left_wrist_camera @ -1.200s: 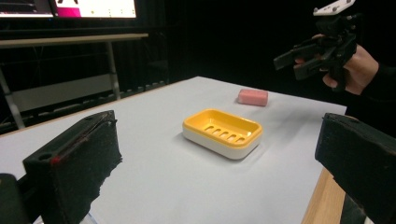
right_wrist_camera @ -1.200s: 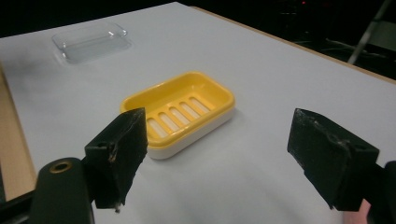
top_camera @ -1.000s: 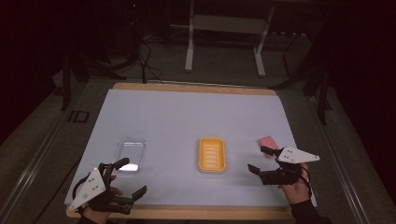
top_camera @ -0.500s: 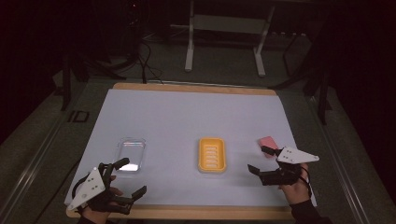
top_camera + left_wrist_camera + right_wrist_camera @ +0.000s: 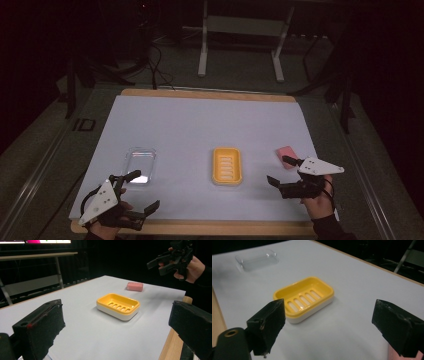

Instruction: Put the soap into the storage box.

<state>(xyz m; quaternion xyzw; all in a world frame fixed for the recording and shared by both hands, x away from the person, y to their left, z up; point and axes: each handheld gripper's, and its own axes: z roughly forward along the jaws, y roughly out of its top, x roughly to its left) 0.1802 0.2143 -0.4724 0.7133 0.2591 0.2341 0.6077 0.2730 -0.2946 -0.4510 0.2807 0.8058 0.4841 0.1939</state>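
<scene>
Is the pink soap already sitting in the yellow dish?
No, the yellow dish holds nothing on its slotted tray, and the pink soap lies apart on the table, beside the right gripper.

We see a white sheet [image 5: 200, 125] covering a wooden table [image 5: 200, 93], whose bare edge shows along the far and near sides. Behind the table we make out a metal stand [image 5: 202, 50] on the dark floor [image 5: 240, 75], with cables [image 5: 155, 62] lying to its left.
</scene>
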